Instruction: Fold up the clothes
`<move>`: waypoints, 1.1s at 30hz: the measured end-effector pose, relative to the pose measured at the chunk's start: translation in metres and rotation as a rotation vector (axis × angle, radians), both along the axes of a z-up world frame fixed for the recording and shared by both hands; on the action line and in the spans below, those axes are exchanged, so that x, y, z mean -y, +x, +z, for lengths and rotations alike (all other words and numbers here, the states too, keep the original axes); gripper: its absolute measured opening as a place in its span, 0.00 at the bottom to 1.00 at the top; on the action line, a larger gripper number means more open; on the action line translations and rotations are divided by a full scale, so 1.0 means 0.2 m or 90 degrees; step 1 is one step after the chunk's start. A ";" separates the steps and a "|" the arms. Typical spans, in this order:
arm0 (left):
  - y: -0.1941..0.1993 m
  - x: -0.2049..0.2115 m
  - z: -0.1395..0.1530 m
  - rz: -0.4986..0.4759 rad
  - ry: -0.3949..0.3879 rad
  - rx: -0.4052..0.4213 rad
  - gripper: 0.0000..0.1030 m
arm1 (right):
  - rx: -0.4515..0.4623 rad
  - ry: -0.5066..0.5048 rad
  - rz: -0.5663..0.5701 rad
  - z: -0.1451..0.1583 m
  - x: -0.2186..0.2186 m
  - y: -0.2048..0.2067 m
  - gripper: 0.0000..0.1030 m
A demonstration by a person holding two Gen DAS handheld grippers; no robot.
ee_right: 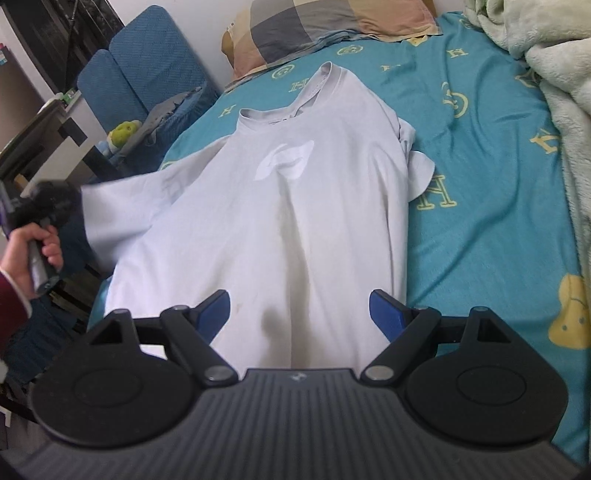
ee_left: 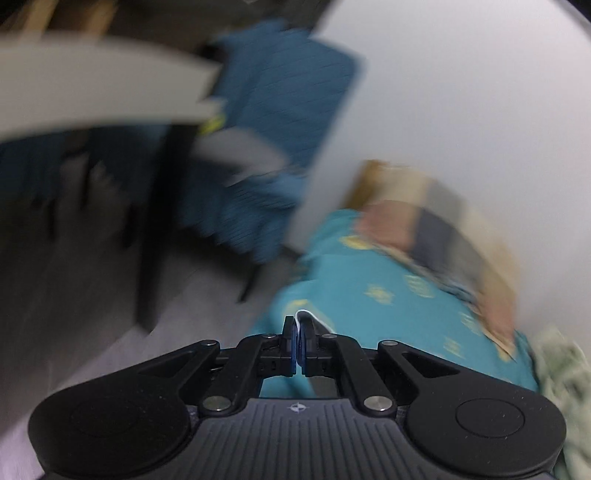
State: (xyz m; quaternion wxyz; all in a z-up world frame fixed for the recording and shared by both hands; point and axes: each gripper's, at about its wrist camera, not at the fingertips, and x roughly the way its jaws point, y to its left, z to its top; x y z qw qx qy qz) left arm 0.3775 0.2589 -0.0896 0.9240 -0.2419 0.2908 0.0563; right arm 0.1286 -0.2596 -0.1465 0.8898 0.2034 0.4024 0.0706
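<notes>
**Left sleeve lifted for the first fold**

The pale T-shirt lies face up on the bed, collar toward the pillow. The left gripper, jaws pressed together on white fabric, seems to hold the sleeve out past the bed's left edge. The right gripper hovers over the hem, jaws spread. Next, likely: carry the sleeve across the chest. Open sheet lies to the right; a blanket crowds the far side.

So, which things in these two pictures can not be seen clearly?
- Left wrist view: motion blur smears the blue chair and checked pillow.
- Right wrist view: the pale lilac T-shirt hem is hidden behind the right hand-held gripper.
- The left hand-held gripper there is blurred.
</notes>
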 end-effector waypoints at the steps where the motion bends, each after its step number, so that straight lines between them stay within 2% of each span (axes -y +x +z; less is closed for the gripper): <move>1: 0.03 -0.04 -0.05 0.017 -0.003 -0.023 0.02 | -0.001 0.000 -0.001 -0.01 0.00 0.02 0.82; 3: 0.06 -0.09 -0.15 0.026 -0.017 -0.049 0.03 | 0.000 0.006 -0.003 -0.02 0.00 0.06 0.82; 5: 0.05 -0.13 -0.21 0.029 -0.036 -0.050 0.03 | 0.001 0.011 -0.005 -0.04 0.02 0.08 0.82; 8: 0.01 -0.18 -0.22 0.030 -0.055 -0.049 0.05 | 0.000 0.016 -0.008 -0.05 0.02 0.09 0.82; 11: -0.06 -0.21 -0.21 0.031 -0.083 -0.043 0.24 | 0.008 0.015 -0.009 -0.04 0.02 0.09 0.82; 12: -0.09 -0.21 -0.20 0.033 -0.092 -0.045 0.38 | 0.013 0.013 -0.009 -0.03 0.02 0.08 0.82; 13: -0.13 -0.20 -0.19 0.036 -0.100 -0.047 0.43 | 0.016 0.009 -0.010 -0.02 0.02 0.08 0.82; 15: -0.20 -0.19 -0.17 0.041 -0.116 -0.052 0.45 | 0.024 0.008 -0.015 0.00 0.03 0.06 0.82; 19: -0.42 -0.12 -0.14 0.027 -0.201 -0.076 0.56 | 0.043 0.013 -0.040 0.02 0.08 0.04 0.82; 21: -0.56 -0.03 -0.12 0.006 -0.217 -0.076 0.56 | 0.055 0.026 -0.058 0.03 0.12 0.03 0.82; 25: -0.77 0.21 0.00 -0.037 -0.170 -0.111 0.57 | 0.077 0.051 -0.094 0.04 0.21 0.01 0.81; 27: -0.88 0.34 0.08 -0.067 -0.142 -0.091 0.60 | 0.088 0.064 -0.113 0.04 0.26 0.00 0.73; 29: -0.97 0.49 0.15 -0.099 -0.127 -0.070 0.61 | 0.099 0.076 -0.131 0.04 0.31 -0.01 0.71; 30: -1.02 0.56 0.17 -0.117 -0.122 -0.055 0.62 | 0.094 0.080 -0.140 0.03 0.33 0.01 0.62; 33: -1.13 0.75 0.18 -0.159 -0.107 -0.031 0.63 | 0.076 0.090 -0.166 -0.03 0.39 0.08 0.44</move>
